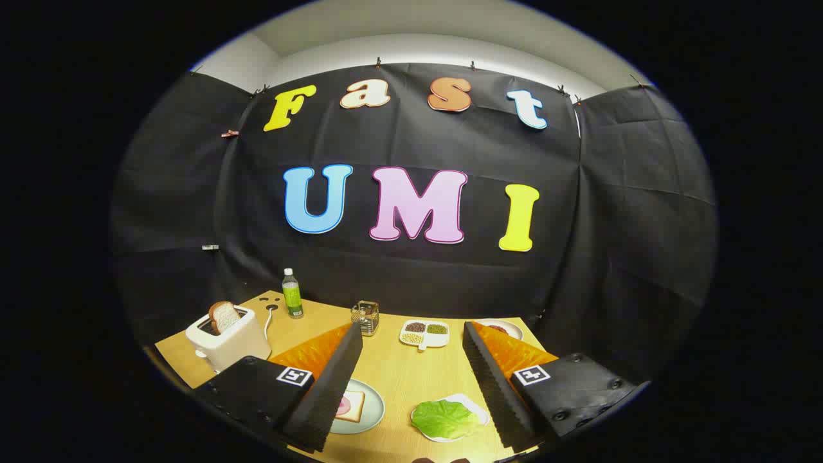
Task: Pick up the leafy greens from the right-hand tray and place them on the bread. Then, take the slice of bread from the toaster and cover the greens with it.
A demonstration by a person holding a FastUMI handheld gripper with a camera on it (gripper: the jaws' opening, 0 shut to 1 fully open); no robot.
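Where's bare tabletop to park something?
Claw open, holding nothing. Free: the table strip between its fingers, from sectioned dish down to bread plate and greens tray. Also between toaster and bottle. Crowded near plate and greens.

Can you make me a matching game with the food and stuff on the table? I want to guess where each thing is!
Things:
1. bread slice
2. leafy greens
3. green bottle
4. gripper

Places:
A. stands beside the toaster, near the wall
B. open, its fingers wide apart above the table
C. sticks up out of the toaster
D. lies on a white tray between the fingers

Pairs: 1-C, 2-D, 3-A, 4-B
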